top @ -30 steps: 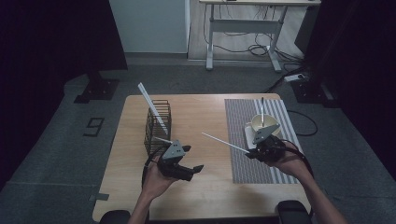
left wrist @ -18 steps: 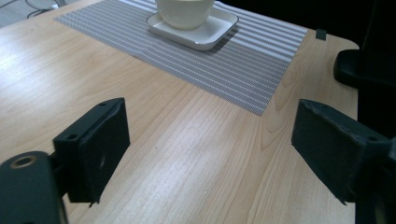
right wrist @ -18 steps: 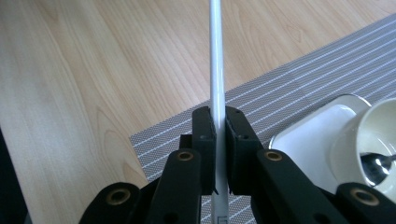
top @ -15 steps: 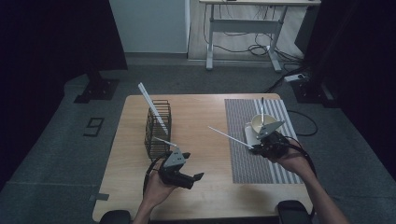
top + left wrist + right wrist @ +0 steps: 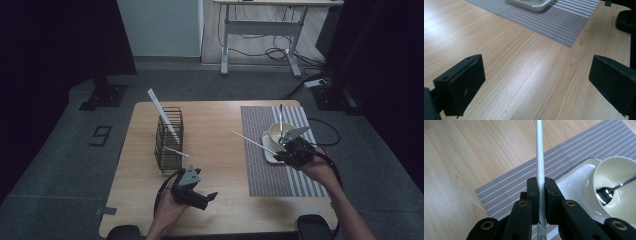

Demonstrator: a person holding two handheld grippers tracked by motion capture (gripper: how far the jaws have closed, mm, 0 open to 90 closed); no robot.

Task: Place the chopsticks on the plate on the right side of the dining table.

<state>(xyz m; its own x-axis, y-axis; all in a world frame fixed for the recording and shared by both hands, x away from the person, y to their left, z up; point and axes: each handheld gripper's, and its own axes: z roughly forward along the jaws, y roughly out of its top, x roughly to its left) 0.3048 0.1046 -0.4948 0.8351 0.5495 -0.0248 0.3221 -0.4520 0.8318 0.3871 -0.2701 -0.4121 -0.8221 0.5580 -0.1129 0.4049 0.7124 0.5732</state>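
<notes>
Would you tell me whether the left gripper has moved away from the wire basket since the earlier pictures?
Yes. The left gripper has drawn back from the wire basket toward the table's near edge, its jaws just opened, empty.

We see a broad strip of bare table [image 5: 220, 150] open between the wire basket [image 5: 168, 140] on the left and the striped placemat [image 5: 280, 160] on the right. A white rod [image 5: 250, 142] slants across this gap above the wood. A cup [image 5: 279, 133] on its saucer [image 5: 270, 150] blocks the mat's far half.

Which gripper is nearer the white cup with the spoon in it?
Right. The right gripper, clamped on a white stick, sits beside the cup; the left gripper, open, is far across the table.
</notes>
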